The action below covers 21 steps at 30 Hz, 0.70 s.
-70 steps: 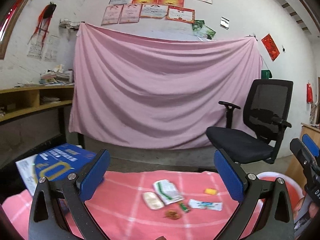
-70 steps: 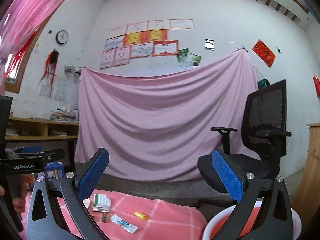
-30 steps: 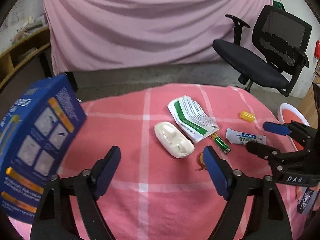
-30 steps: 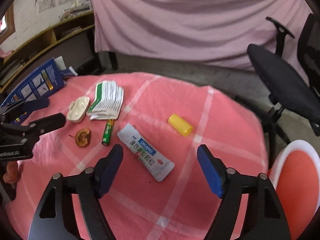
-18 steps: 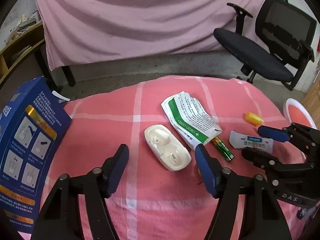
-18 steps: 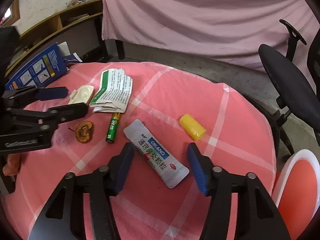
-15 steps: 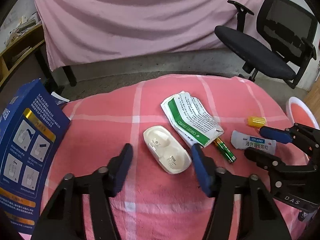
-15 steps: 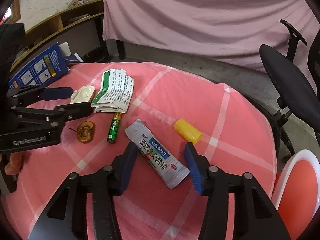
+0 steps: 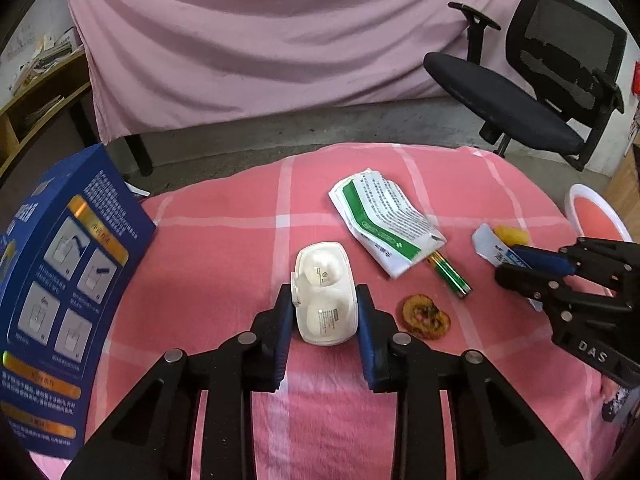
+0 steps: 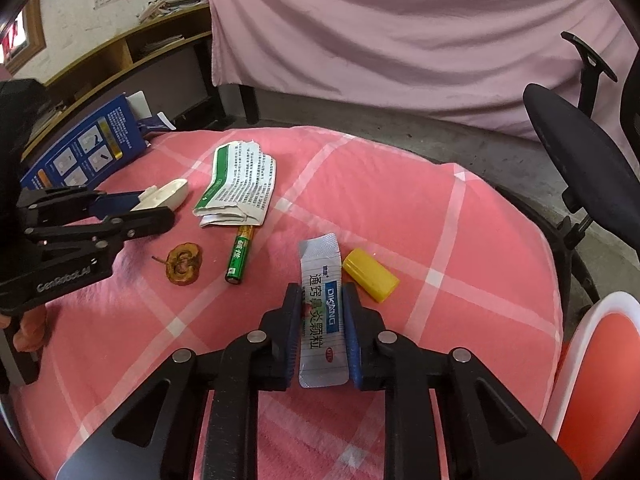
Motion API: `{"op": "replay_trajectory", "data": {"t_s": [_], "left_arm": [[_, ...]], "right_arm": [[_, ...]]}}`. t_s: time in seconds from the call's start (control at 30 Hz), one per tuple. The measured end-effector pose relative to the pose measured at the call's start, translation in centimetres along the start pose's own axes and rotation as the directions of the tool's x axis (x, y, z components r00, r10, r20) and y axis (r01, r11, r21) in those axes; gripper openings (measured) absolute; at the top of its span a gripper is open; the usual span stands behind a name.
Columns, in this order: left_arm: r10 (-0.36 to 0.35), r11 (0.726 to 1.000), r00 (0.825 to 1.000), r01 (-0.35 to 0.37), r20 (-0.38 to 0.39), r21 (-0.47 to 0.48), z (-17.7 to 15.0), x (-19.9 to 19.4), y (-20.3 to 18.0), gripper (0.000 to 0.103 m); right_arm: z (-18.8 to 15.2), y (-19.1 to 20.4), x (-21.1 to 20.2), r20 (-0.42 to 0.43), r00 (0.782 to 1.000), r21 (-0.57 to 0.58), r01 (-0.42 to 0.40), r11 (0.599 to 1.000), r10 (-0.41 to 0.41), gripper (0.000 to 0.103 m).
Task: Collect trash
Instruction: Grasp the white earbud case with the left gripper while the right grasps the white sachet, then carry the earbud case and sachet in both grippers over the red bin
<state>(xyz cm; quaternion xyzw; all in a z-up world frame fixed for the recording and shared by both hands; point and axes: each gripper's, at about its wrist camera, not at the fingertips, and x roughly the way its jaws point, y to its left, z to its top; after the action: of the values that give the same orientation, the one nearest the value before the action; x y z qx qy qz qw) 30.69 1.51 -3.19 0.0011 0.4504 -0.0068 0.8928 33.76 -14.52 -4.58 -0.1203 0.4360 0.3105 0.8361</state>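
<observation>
Right now both grippers are closing on trash lying on the pink checked worktop (image 9: 224, 248). The left gripper (image 9: 325, 312) is squeezing its blue fingers (image 9: 285, 320) against the white plastic case (image 9: 326, 292). The right gripper (image 10: 322, 312) is clamping the silver sachet (image 10: 323, 312), just beside the yellow cap (image 10: 370, 275). The battery (image 10: 240, 254), leaflet (image 10: 238, 184) and dried slice (image 10: 183, 263) are sitting between them.

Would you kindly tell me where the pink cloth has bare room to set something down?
Free: the stretch between the blue box and the white case, and the far side beyond the yellow cap. Crowded: the middle, around the leaflet, battery and dried slice.
</observation>
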Motion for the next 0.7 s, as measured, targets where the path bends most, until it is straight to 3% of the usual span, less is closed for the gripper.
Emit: {"op": "replay_trajectory", "data": {"t_s": [0.23, 0.4, 0.57, 0.7], "left_arm": [[-0.064, 0.997, 0.997, 0.066, 0.047, -0.049, -1.6, -1.8, 0.5, 0.025], [-0.073, 0.994, 0.992, 0.081, 0.107, -0.072, -2.0, -3.5, 0.4, 0.025], [-0.071, 0.994, 0.973, 0.088, 0.219, -0.066, -2.2, -5.7, -0.5, 0.025], [-0.071, 0.995, 0.941, 0.092, 0.332, -0.049, -1.8, -7.9, -2.0, 0.025]], "right_arm": [[-0.6, 0.7, -1.3, 0.047, 0.999, -0.009, -0.009, 1.0, 0.01, 0.018], [-1.2, 1.5, -3.4, 0.142, 0.99, -0.014, 0.004, 1.0, -0.002, 0.018], [-1.8, 1.2, -6.2, 0.297, 0.955, 0.012, 0.009, 1.0, -0.013, 0.018], [-2.3, 0.6, -8.8, 0.431, 0.902, 0.033, 0.008, 0.999, -0.021, 0.018]]}}
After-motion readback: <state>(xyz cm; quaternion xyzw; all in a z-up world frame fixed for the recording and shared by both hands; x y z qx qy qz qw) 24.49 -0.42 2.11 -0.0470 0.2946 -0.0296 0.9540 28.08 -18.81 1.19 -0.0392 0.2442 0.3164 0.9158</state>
